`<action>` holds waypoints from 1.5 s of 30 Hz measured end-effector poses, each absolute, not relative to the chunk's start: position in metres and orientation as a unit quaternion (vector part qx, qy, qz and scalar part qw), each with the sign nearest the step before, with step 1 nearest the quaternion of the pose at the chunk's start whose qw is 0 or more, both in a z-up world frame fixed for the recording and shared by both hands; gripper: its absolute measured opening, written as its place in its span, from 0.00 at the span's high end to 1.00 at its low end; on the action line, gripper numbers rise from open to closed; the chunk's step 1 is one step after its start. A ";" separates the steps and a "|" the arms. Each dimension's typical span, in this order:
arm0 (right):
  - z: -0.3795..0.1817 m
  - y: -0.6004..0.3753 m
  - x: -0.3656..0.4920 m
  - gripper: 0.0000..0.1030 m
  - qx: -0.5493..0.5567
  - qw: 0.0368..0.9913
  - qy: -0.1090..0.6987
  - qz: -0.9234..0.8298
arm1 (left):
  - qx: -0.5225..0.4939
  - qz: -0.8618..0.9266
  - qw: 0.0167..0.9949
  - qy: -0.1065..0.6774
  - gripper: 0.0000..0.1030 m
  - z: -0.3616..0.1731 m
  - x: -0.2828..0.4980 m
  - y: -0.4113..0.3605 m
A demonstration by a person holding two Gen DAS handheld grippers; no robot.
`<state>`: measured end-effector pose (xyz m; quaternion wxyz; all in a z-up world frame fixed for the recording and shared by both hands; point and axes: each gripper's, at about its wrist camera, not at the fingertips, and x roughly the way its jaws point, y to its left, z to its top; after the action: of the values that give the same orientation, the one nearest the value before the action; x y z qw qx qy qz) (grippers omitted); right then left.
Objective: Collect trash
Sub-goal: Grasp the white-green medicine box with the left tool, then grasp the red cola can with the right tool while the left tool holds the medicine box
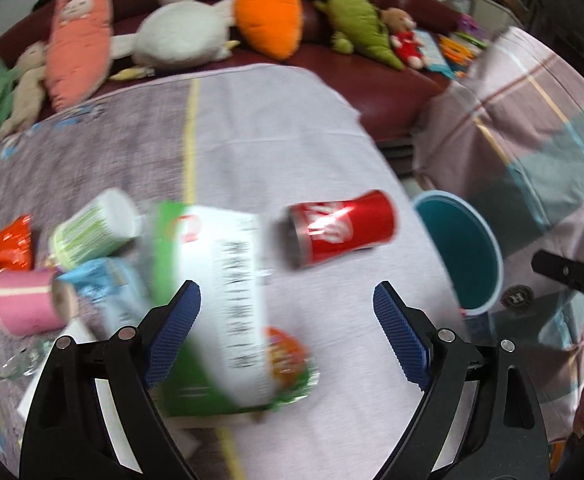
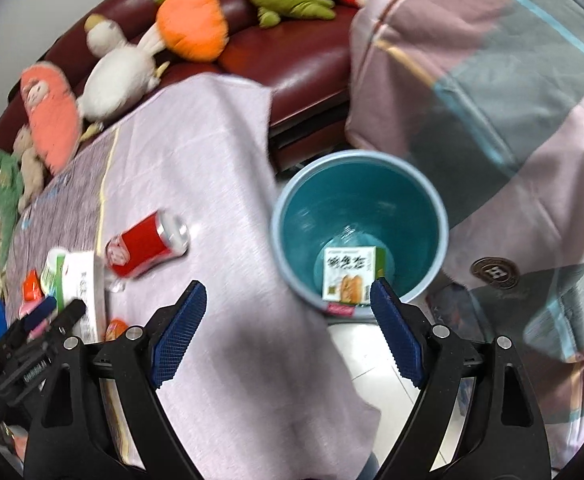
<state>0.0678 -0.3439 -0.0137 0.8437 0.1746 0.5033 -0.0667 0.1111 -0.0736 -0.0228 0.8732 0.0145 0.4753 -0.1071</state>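
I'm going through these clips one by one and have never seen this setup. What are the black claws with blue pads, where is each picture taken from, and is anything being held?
Each claw is a handheld two-finger gripper carried by a person, with a fisheye camera looking along its fingers. One picture comes from the left gripper, the other from the right gripper. Both stand open and hold nothing. On the cloth-covered table lie a red can, a green-and-white carton, a pink cup and wrappers, blurred. Beside the table stands a teal bin with one small box inside. Plush toys sit on the sofa behind.
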 end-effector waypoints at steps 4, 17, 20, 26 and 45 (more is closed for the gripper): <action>-0.020 -0.316 0.069 0.22 0.151 0.839 0.521 -0.043 | 0.005 -0.083 0.871 0.484 0.12 -0.029 0.109 -0.046; -0.041 -0.293 0.073 0.22 0.142 0.823 0.550 -0.017 | 0.025 -0.043 0.854 0.518 0.12 -0.063 0.114 -0.046; -0.046 -0.297 0.076 0.22 0.146 0.821 0.552 -0.019 | 0.032 -0.029 0.850 0.525 0.12 -0.070 0.119 -0.047; -0.058 -0.304 0.082 0.22 0.154 0.813 0.561 -0.020 | 0.058 -0.004 0.845 0.532 0.12 -0.081 0.127 -0.049; -0.040 -0.258 0.113 0.22 0.005 0.833 0.552 0.037 | -0.026 -0.089 0.867 0.490 0.27 -0.039 0.126 -0.013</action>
<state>0.1131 -0.2577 -0.0402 0.8332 0.0049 0.5517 0.0369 0.1264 -0.0133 -0.0385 0.8666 -0.0257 0.4904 -0.0886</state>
